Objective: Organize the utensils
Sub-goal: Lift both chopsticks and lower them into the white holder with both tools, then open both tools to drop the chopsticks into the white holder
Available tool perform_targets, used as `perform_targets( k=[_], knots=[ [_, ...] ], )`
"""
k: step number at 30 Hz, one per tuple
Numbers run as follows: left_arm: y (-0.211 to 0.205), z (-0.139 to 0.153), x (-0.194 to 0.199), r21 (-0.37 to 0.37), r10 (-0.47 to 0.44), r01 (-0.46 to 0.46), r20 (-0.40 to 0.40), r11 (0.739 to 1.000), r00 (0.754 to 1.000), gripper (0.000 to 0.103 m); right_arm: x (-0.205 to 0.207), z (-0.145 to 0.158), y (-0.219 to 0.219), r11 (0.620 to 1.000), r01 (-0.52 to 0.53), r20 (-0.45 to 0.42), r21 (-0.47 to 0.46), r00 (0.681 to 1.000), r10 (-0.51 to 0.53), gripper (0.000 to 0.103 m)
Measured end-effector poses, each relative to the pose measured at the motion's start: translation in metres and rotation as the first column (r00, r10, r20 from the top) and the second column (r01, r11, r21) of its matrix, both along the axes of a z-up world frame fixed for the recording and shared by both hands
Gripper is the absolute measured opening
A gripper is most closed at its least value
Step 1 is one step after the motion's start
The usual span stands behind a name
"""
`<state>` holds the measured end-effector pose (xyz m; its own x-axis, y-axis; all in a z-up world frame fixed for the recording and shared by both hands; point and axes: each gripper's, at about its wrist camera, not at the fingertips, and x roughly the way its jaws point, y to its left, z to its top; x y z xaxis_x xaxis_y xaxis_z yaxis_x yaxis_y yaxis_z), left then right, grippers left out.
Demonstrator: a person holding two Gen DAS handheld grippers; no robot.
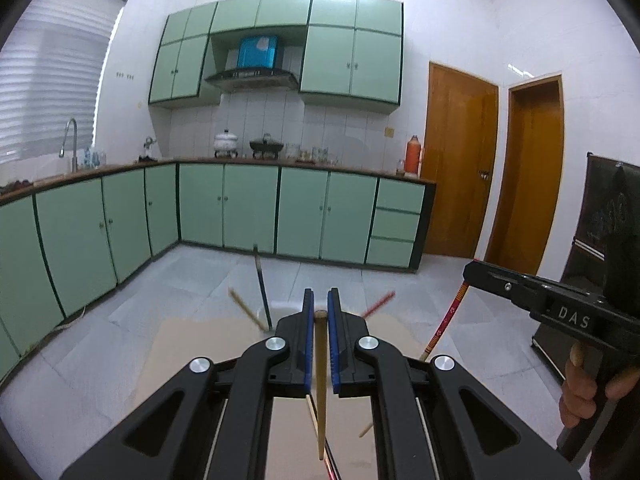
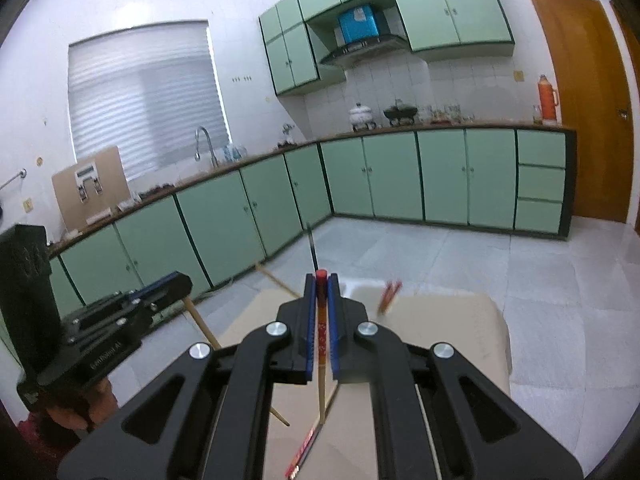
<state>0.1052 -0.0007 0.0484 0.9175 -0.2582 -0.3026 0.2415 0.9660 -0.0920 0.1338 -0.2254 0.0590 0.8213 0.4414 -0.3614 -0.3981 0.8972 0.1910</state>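
My left gripper (image 1: 320,312) is shut on a plain wooden chopstick (image 1: 321,384), held above a beige table (image 1: 192,344); it also shows at the left of the right wrist view (image 2: 176,284). My right gripper (image 2: 321,280) is shut on a red-topped patterned chopstick (image 2: 321,344); it also shows at the right of the left wrist view (image 1: 476,270), chopstick (image 1: 444,320) hanging below it. A white holder (image 2: 368,286) at the table's far edge has a dark chopstick (image 1: 261,284), a wooden one (image 1: 246,308) and a red one (image 1: 378,303) sticking out. More chopsticks (image 2: 304,448) lie on the table below.
Green base cabinets (image 1: 224,208) run along the far and left walls under a worktop with pots (image 1: 227,142), a red thermos (image 1: 412,154) and a tap (image 1: 70,140). Wooden doors (image 1: 460,160) stand at the right. A dark cabinet (image 1: 592,248) stands at the far right.
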Motion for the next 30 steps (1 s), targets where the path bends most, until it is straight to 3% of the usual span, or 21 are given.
perform_targets(
  k=[9, 14, 20, 30],
  knots=[
    [-0.004, 0.053, 0.051, -0.019, 0.026, -0.024, 0.134, 1.0, 0.991, 0.006, 0.045, 0.055, -0.001, 0.999, 0.053, 0.132, -0.005, 0.99, -0.052, 0.005],
    [-0.01, 0.069, 0.087, -0.008, 0.048, -0.047, 0.186, 0.999, 0.981, 0.006, 0.077, 0.067, -0.003, 0.996, 0.087, 0.171, -0.012, 0.982, -0.084, 0.005],
    [-0.016, 0.054, 0.136, -0.003, 0.066, -0.066, 0.177, 0.998, 0.982, 0.006, 0.12, 0.047, -0.001, 0.992, 0.118, 0.143, -0.042, 0.983, -0.111, 0.005],
    [-0.015, -0.013, 0.191, 0.018, 0.07, -0.07, 0.011, 0.997, 0.997, 0.007, 0.168, -0.013, 0.005, 0.993, 0.099, 0.009, -0.067, 0.995, -0.099, 0.007]
  ],
)
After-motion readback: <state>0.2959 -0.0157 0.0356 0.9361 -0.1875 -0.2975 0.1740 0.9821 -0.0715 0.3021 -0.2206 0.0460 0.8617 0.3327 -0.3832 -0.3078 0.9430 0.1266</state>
